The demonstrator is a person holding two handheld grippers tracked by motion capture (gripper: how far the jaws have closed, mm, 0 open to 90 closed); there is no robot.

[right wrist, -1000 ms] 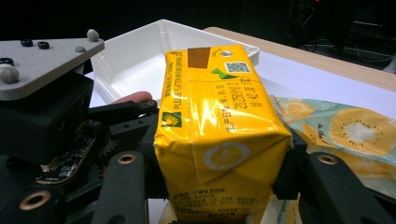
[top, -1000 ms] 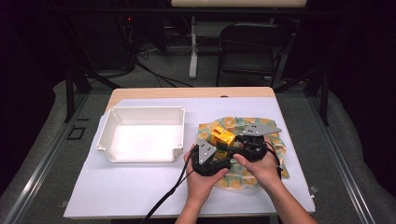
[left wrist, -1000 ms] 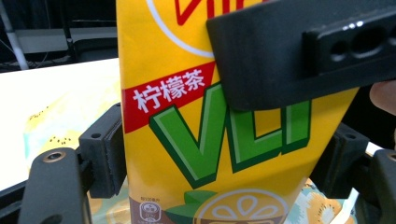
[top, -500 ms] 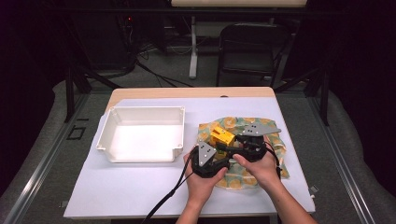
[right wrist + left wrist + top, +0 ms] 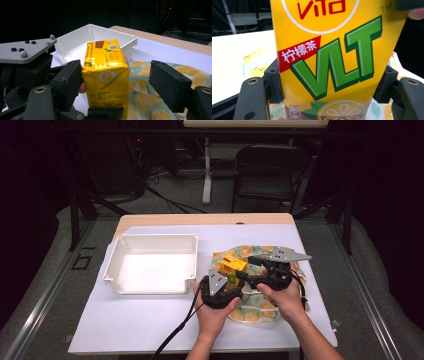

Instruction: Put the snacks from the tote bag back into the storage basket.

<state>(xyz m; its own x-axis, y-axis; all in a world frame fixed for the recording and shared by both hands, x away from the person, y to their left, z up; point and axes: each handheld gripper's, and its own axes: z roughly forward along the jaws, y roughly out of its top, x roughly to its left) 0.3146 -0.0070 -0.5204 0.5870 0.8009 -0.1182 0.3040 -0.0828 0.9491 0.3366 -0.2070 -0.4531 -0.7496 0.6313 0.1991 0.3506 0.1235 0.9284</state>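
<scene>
Your right tongs (image 5: 117,82) have just opened off the carton (image 5: 106,75) — left tongs (image 5: 329,85) grip it — a handover, it seems.

The lemon tea carton (image 5: 329,60) is seen to be glossy coated paperboard, creased at its folded end. The tray (image 5: 150,265) is smooth white plastic. The cloth (image 5: 150,100) is matt printed fabric. The tabletop (image 5: 210,219) is pale wood under a matt white sheet (image 5: 130,320).

right gripper (image 5: 117,82) jaws just opened off carton (image 5: 106,75)
</scene>
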